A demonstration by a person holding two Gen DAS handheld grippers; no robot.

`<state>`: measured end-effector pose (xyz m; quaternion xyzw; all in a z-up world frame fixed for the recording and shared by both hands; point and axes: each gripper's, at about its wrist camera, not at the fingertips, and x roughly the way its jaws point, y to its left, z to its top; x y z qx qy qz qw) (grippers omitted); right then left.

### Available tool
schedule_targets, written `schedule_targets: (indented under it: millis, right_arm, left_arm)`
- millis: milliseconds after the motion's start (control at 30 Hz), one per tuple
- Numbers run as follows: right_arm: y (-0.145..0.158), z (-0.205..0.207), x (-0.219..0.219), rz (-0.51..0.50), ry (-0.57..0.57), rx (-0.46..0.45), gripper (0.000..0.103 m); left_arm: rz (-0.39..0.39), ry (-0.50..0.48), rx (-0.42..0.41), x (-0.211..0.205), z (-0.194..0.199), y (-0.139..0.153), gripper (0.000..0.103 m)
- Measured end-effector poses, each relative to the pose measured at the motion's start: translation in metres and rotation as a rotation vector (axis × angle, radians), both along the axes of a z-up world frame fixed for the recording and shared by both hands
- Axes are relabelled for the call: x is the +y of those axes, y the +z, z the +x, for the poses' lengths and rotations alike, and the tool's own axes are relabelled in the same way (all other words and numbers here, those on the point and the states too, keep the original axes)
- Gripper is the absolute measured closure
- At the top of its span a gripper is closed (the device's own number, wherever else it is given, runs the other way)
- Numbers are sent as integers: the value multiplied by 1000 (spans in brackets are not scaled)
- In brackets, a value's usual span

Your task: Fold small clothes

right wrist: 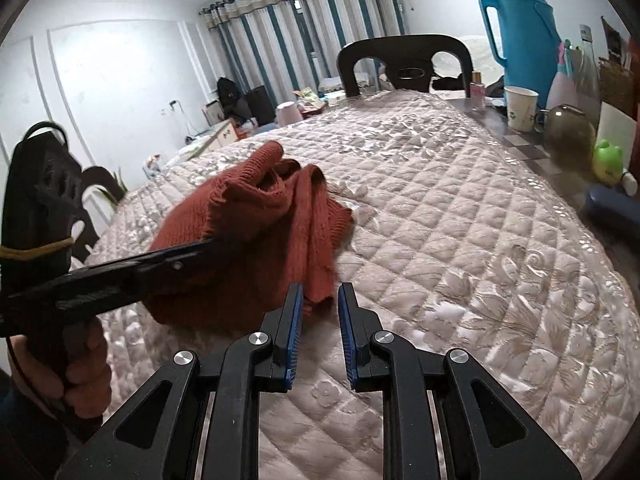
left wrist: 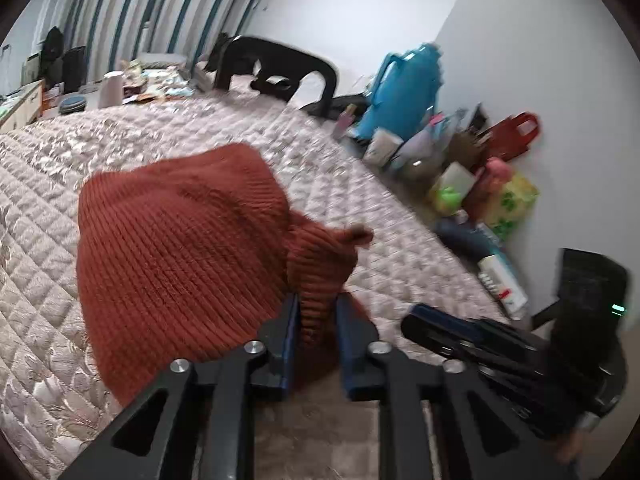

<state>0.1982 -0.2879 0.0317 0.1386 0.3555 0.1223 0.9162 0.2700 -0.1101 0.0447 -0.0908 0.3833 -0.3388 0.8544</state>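
A rust-red knitted garment lies bunched on the pale quilted cover. My left gripper reaches into its near edge. A ribbed fold of the knit stands between the blue pads, which are a little apart and do not visibly squeeze it. In the right wrist view the garment is heaped up, and the left gripper pokes into its left side, held by a hand. My right gripper is open, with the garment's near corner just at its fingertips. The right gripper also shows at the left view's lower right.
A blue thermos, a paper cup, a green frog toy and several bags and boxes crowd the right edge by the wall. A dark chair stands at the far end. The quilted cover spreads wide to the right of the garment.
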Motion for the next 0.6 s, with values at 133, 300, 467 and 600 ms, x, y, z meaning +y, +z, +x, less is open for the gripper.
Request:
schedule_targets:
  millis: [133,300,467,600]
  right_arm:
    - [7,3,1,54,17,-35,83]
    - [17,13,10,88,61,-63,75]
    - [23,31,28,61,142,-88,75]
    - [7,62,37,33,171,-19,76]
  left_arm:
    - [-69,2,-42,23,-18,16,68]
    - [-45,181,-55,61,-7,17,67]
    - [-9,279,-23,79,11,5,67]
    - [5,266,-4,75,21,-6,67]
